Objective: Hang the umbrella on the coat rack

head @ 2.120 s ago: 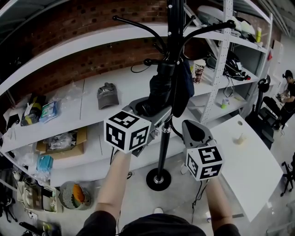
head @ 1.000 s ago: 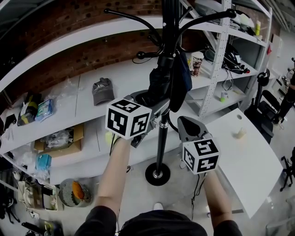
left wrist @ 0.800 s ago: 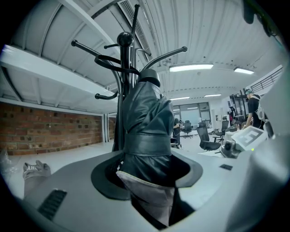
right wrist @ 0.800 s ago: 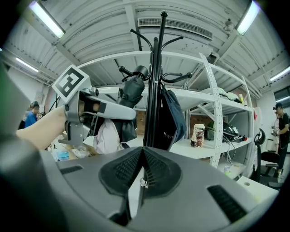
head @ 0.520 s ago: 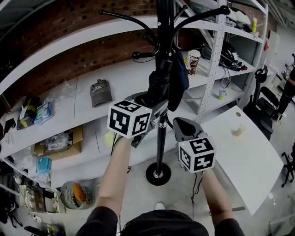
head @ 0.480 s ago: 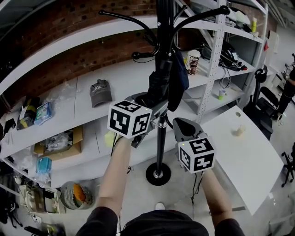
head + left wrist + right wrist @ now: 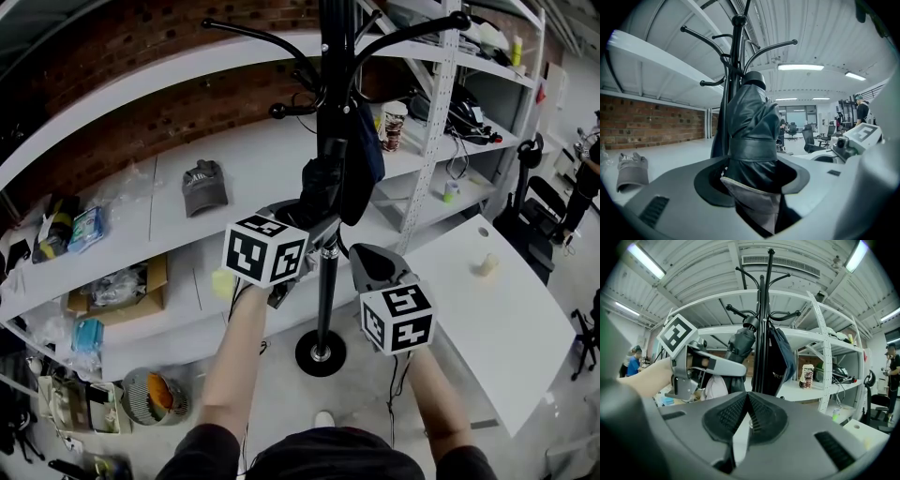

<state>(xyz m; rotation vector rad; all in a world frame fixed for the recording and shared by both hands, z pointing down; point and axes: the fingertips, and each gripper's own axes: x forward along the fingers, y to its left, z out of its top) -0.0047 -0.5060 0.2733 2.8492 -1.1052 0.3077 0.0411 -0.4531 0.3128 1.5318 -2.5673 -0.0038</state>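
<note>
A folded black umbrella [image 7: 323, 183] stands upright right beside the black pole of the coat rack [image 7: 330, 94]. My left gripper [image 7: 302, 217] is shut on its lower part, and the strap-wrapped canopy [image 7: 750, 126] rises out of the jaws in the left gripper view. The rack's curved hooks [image 7: 771, 47] spread above the umbrella's top. My right gripper [image 7: 372, 264] hovers just right of the pole, shut, with nothing between its pads [image 7: 754, 416]. From the right gripper view, the umbrella [image 7: 739, 350] leans against the pole [image 7: 761, 333].
A dark blue bag [image 7: 366, 159] hangs on the rack beside the umbrella. The rack's round base [image 7: 321, 354] rests on the floor. Behind are long white shelves [image 7: 178, 225] with a grey cap [image 7: 204, 178], a metal shelving unit [image 7: 433, 122], and a white table [image 7: 487, 319] at right.
My left gripper and the umbrella have sunk a little along the pole. The right gripper has stayed almost where it was.
</note>
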